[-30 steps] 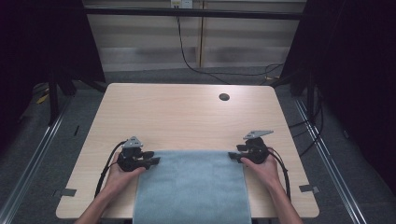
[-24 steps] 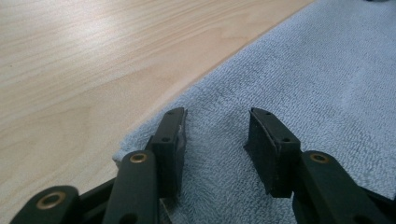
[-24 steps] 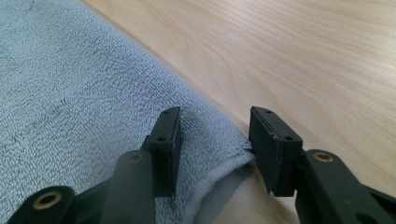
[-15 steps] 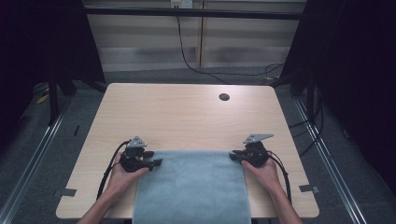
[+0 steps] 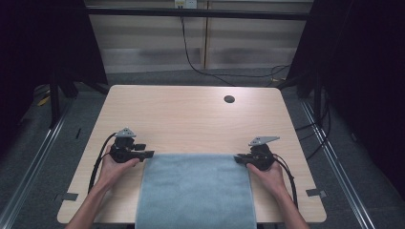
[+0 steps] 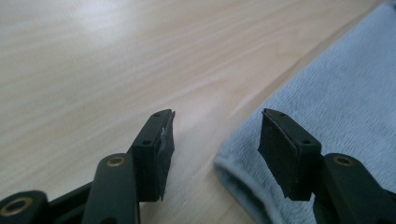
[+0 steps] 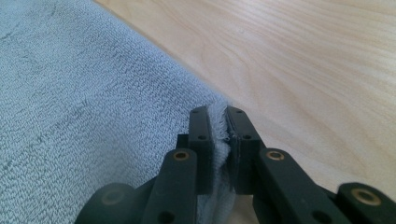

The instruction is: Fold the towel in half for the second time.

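Dark room, cables along back wall. Wood table (image 5: 191,119), small grommet hole (image 5: 229,99) at far side. Blue-grey towel (image 5: 196,191) flat at near edge, overhanging toward person. Soft, limp, light terry; likely sags unless held by corners. Right gripper (image 7: 218,122) pinched closed on far right corner. Left gripper (image 6: 215,135) jaws wide apart, straddling far left corner, nothing held.

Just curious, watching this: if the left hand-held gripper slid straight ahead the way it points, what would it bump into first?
Probably the towel: the open left hand-held gripper straddles its near corner, bare table alongside.
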The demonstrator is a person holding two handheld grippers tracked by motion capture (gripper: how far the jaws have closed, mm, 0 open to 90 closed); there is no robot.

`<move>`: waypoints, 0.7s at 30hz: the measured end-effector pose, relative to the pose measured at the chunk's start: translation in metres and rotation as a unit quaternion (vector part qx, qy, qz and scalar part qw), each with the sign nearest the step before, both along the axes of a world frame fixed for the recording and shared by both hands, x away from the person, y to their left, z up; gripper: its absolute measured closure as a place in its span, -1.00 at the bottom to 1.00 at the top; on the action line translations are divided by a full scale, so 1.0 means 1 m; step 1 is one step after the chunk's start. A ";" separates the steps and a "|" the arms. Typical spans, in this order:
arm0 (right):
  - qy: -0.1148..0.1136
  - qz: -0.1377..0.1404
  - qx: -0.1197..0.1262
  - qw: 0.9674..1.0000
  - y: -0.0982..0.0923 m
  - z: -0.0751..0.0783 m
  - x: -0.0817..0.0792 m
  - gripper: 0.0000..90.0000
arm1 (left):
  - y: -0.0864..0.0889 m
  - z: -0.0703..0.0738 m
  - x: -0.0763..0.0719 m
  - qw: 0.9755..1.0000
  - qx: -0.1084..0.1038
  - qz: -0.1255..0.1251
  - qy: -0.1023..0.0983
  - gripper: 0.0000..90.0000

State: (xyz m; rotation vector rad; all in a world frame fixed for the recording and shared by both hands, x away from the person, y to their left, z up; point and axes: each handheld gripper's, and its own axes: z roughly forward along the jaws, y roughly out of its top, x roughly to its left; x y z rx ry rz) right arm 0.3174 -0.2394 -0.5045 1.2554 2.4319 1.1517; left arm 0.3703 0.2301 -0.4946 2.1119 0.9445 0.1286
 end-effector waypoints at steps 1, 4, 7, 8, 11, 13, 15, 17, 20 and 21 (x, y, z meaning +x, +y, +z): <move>-0.001 -0.001 -0.002 1.000 0.000 0.000 0.000 0.82 | 0.000 -0.002 0.000 1.000 -0.001 -0.001 0.003 0.00; -0.001 -0.001 -0.004 1.000 0.001 0.001 -0.001 0.82 | -0.003 -0.003 -0.003 1.000 0.003 -0.005 0.003 0.01; -0.006 0.004 -0.011 1.000 0.002 0.001 -0.001 0.82 | -0.007 -0.005 -0.005 1.000 0.013 -0.019 0.001 0.04; -0.007 0.004 -0.013 1.000 0.002 0.001 -0.001 0.82 | -0.007 -0.005 -0.005 1.000 0.015 -0.025 0.002 0.06; -0.008 0.003 -0.013 1.000 0.002 0.001 -0.001 0.82 | -0.008 -0.006 -0.010 0.999 0.009 -0.030 0.002 0.11; -0.008 0.003 -0.013 1.000 0.002 0.001 -0.001 0.82 | -0.009 -0.006 -0.014 0.999 0.020 -0.039 -0.007 0.14; -0.008 0.003 -0.013 1.000 0.002 0.001 -0.001 0.82 | -0.009 -0.006 -0.017 0.999 0.019 -0.041 -0.012 0.16; -0.006 0.000 -0.013 1.000 0.002 0.001 -0.002 0.82 | -0.009 -0.006 -0.019 0.999 0.021 -0.046 -0.015 0.20; -0.004 -0.004 -0.011 1.000 0.003 0.001 -0.002 0.82 | -0.009 -0.007 -0.021 0.998 0.015 -0.053 -0.017 0.37; -0.004 -0.004 -0.011 1.000 0.002 0.001 -0.002 0.82 | -0.009 -0.007 -0.022 0.998 0.013 -0.055 -0.014 0.42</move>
